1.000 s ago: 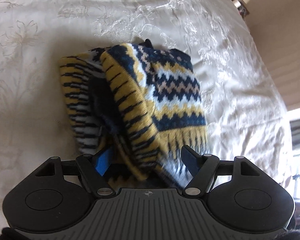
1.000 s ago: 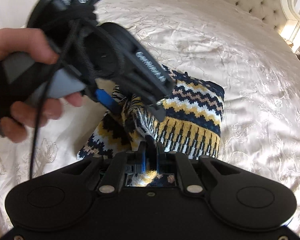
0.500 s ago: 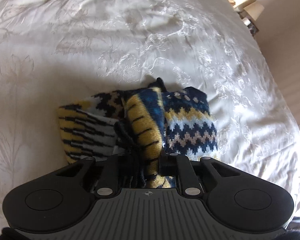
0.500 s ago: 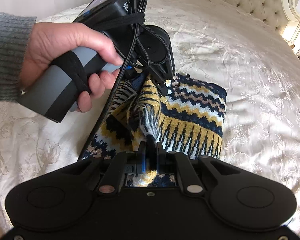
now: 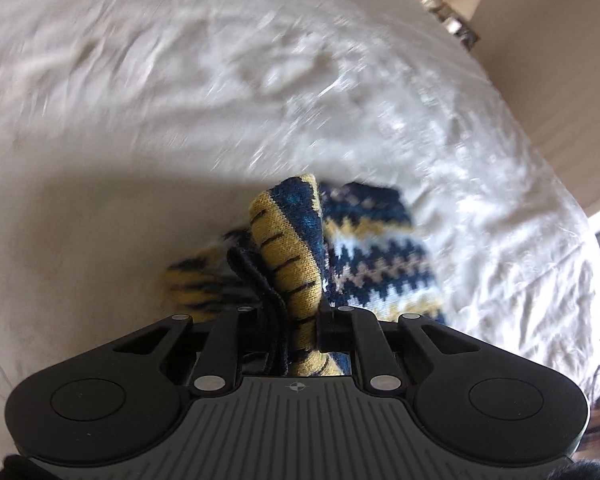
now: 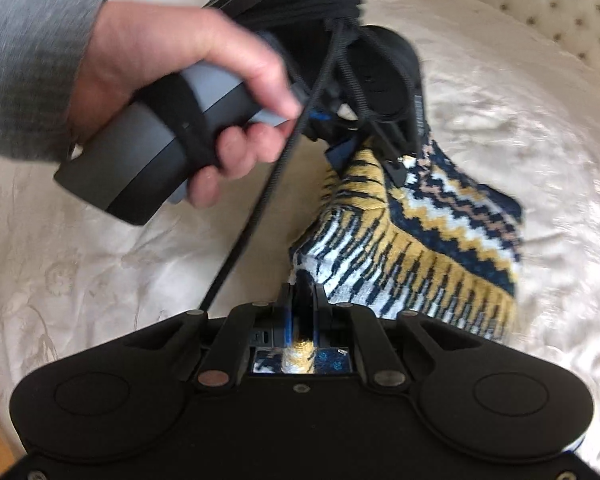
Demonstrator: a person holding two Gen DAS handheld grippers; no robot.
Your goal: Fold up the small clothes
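A small knitted garment (image 6: 428, 240) in navy, yellow and white zigzag bands hangs partly lifted over the cream bedspread (image 6: 520, 128). My right gripper (image 6: 302, 292) is shut on its near ribbed edge. My left gripper (image 6: 374, 156), held in a person's hand (image 6: 172, 72) above and behind, is shut on the far ribbed edge. In the left wrist view the left gripper (image 5: 290, 312) pinches a bunched yellow and navy fold of the garment (image 5: 296, 248), and the rest trails to the right on the bed.
The embroidered cream bedspread (image 5: 140, 100) fills both views. A tufted headboard (image 6: 540, 4) runs along the far side. A beige wall (image 5: 560, 60) and a bedside stand with small items (image 5: 452, 12) lie past the bed's right edge. A black cable (image 6: 260, 200) hangs from the left gripper.
The left gripper closed on the garment's ribbed edge and lifted it. Both grippers then moved across the bed with the garment, which is now bunched and raised; both views are motion-blurred.
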